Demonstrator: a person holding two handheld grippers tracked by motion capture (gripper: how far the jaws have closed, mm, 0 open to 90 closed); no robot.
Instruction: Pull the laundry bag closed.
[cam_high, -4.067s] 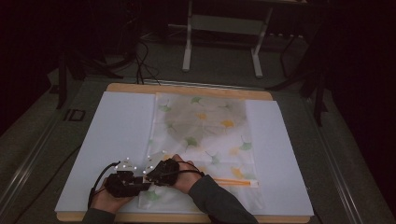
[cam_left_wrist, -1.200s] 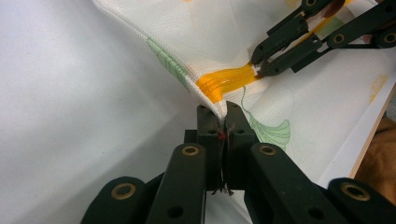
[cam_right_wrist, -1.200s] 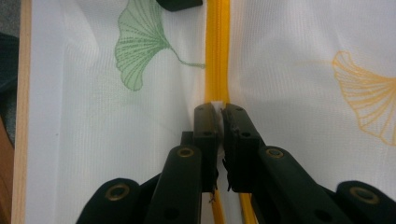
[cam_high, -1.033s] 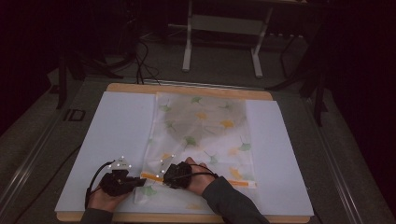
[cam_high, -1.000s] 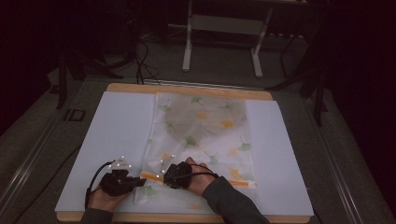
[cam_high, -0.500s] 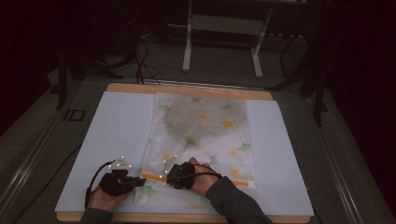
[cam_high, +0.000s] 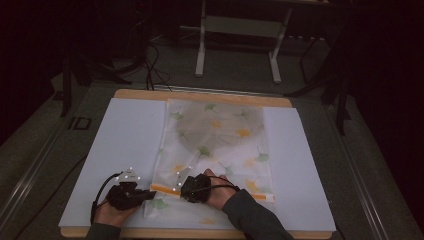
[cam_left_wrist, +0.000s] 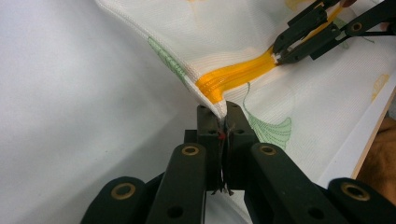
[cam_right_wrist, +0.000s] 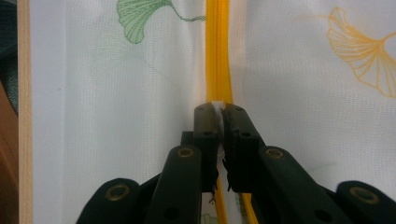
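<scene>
Mesh bag (cam_high: 220, 145) flat on white mat (cam_high: 125, 150), near edge lifted. Left gripper (cam_left_wrist: 223, 122) clenched on bag corner at zipper (cam_left_wrist: 238, 74) end; right gripper (cam_right_wrist: 218, 112) clenched on zipper pull. Zipping barely started, most of length left.

Right gripper view: the zipper pull (cam_right_wrist: 218, 103) sits almost wholly hidden between the closed jaws of the right tool (cam_right_wrist: 218, 112), a small white sliver showing; the orange zipper (cam_right_wrist: 217, 51) runs off the top edge. Left gripper view: the pinched corner of the mesh bag (cam_left_wrist: 219, 110) vanishes between the left tool's (cam_left_wrist: 220, 112) jaws. High view: both forearms are cut off at the bottom edge; jaw tips too small and dim to resolve.
</scene>
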